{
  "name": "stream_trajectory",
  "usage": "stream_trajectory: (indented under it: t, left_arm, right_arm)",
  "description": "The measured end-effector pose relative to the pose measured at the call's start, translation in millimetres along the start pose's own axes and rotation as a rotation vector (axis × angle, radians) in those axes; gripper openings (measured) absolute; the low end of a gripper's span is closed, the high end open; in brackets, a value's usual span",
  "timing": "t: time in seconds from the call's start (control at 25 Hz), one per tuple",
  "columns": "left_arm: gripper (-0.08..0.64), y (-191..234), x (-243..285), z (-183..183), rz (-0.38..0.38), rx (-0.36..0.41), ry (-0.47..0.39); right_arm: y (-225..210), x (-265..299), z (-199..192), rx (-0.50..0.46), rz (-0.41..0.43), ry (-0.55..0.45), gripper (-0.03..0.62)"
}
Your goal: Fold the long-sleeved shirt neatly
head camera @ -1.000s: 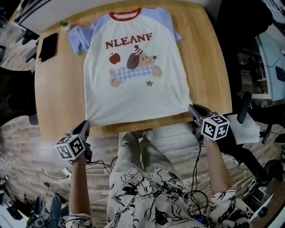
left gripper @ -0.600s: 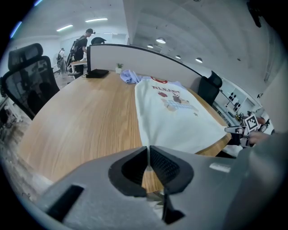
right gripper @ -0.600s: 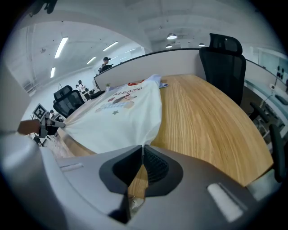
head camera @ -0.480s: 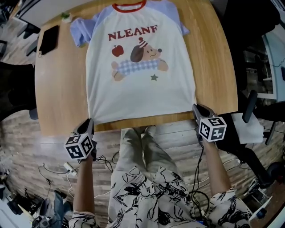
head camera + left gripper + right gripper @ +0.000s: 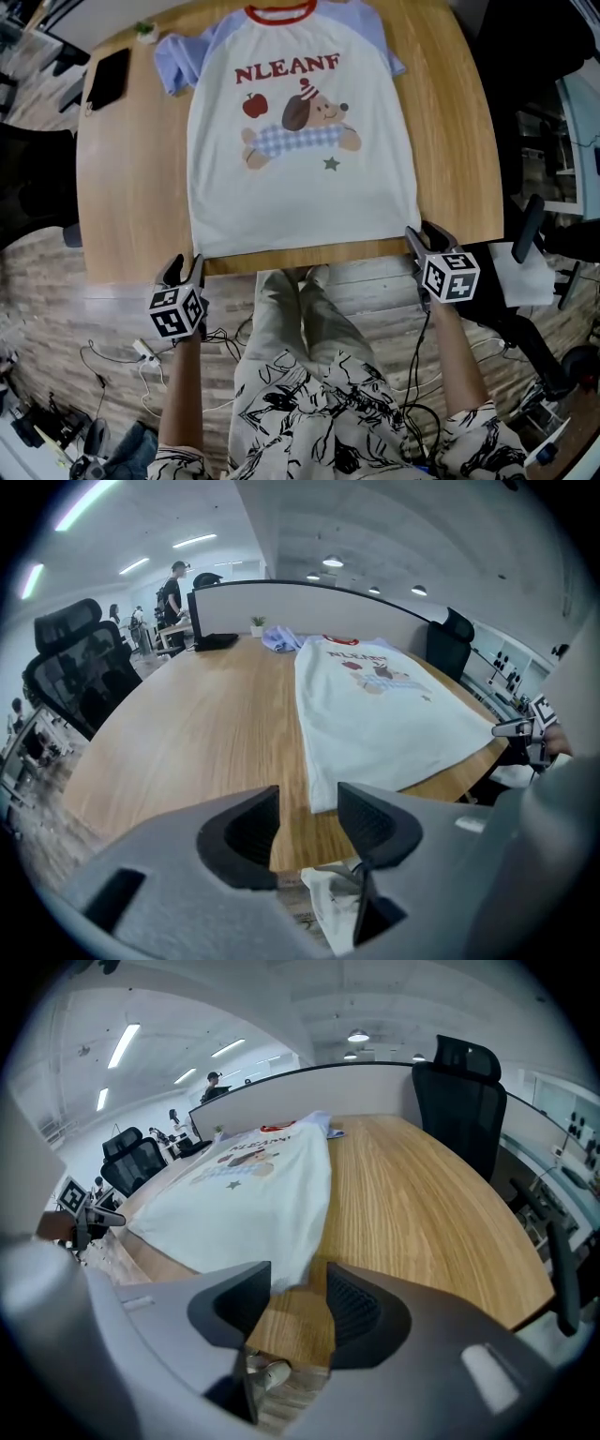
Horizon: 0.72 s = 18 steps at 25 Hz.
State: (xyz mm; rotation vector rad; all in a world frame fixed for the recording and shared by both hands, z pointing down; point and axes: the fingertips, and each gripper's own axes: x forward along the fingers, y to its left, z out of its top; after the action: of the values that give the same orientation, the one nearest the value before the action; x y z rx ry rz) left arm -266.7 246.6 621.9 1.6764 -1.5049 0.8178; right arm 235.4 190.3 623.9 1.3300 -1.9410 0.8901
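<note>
Right now the shirt (image 5: 305, 187) lies flat and face up on the counter (image 5: 131, 187). Its red collar is at the far side from you and its hem runs along the near edge. The body is white with pale blue sleeves, red letters across the chest, and an apple and a dog printed below them. The sleeve on your left spreads out on the wood, while the one on your right sits closer to the body.

Your left gripper (image 5: 186, 267) is at the hem's left corner. Its jaws have just been opening and now stand a moderate way apart. In the left gripper view that corner of the shirt (image 5: 375, 714) shows just beyond the gap, and the pads are not pressing on it.

Your right gripper (image 5: 422, 234) is at the hem's right corner. Its jaws have also just been opening to a similar gap. In the right gripper view the cloth corner (image 5: 253, 1194) lies in line with the gap, unclamped.

A black flat thing (image 5: 108, 80) and a small green plant (image 5: 145, 30) sit at the far left of the counter. Your patterned trousers (image 5: 309, 403) show below the near edge, with cables (image 5: 122, 361) on the floor to your left. A black office chair (image 5: 459, 1091) stands at the counter's far right.
</note>
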Motion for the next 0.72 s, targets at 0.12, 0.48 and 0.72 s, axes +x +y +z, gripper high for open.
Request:
stream_trajectory:
  t: [0.12, 0.48, 0.72]
  left_arm:
    - [0.255, 1, -5, 4, -0.001, -0.006, -0.020]
    - [0.318, 8, -58, 108, 0.008, 0.076, -0.229]
    - [0.318, 21, -71, 219, 0.003, 0.229, -0.362]
  right_arm:
    - [-7, -12, 7, 0.018, -0.029, -0.033, 0.256]
    - [40, -51, 123, -0.107, 0.074, -0.253, 0.296]
    - [99, -46, 225, -0.216, 0.154, -0.358, 0.287]
